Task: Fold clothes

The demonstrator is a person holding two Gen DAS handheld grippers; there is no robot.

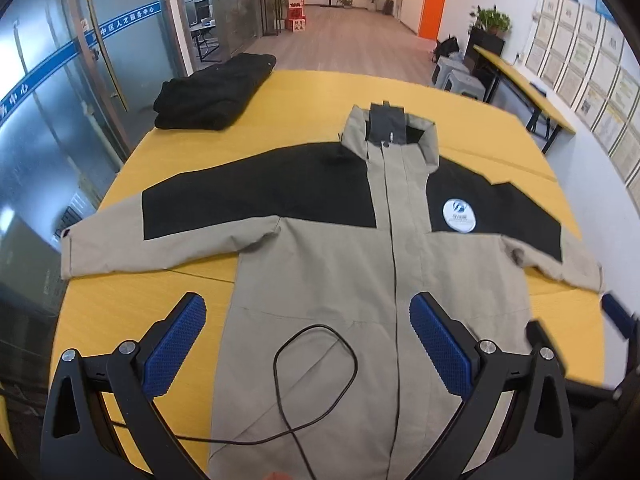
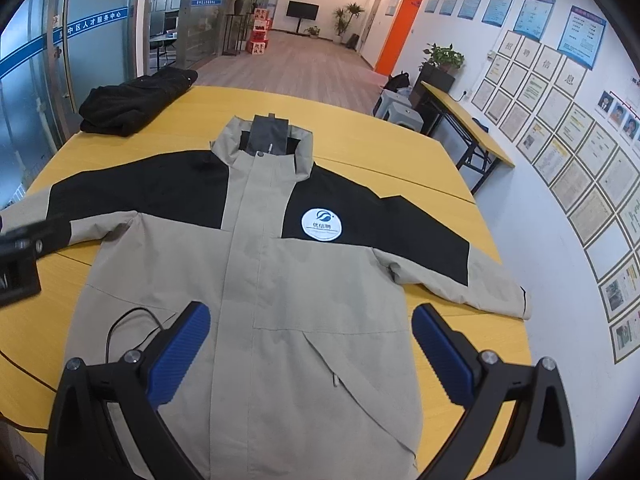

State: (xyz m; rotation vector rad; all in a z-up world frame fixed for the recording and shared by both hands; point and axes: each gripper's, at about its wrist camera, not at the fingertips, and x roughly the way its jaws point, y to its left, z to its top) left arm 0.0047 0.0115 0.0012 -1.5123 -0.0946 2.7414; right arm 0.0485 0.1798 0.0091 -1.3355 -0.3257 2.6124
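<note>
A beige and black jacket [image 1: 328,256] [image 2: 264,264] lies flat, front up and zipped, on the yellow table [image 1: 132,300] [image 2: 400,148], sleeves spread to both sides, collar at the far end. A round white logo [image 2: 321,224] sits on its chest. My left gripper [image 1: 308,320] hovers open above the jacket's lower left part, nothing between its blue pads [image 1: 176,348]. My right gripper [image 2: 311,328] is open above the lower right part, also holding nothing. The left gripper's black body [image 2: 20,256] shows at the left edge of the right wrist view.
A folded black garment [image 1: 212,92] [image 2: 136,96] lies at the table's far left corner. A thin black cable [image 1: 316,360] loops over the jacket's hem. A second yellow table [image 2: 464,124], grey stools [image 1: 460,76] and a potted plant stand at the right; glass walls run along the left.
</note>
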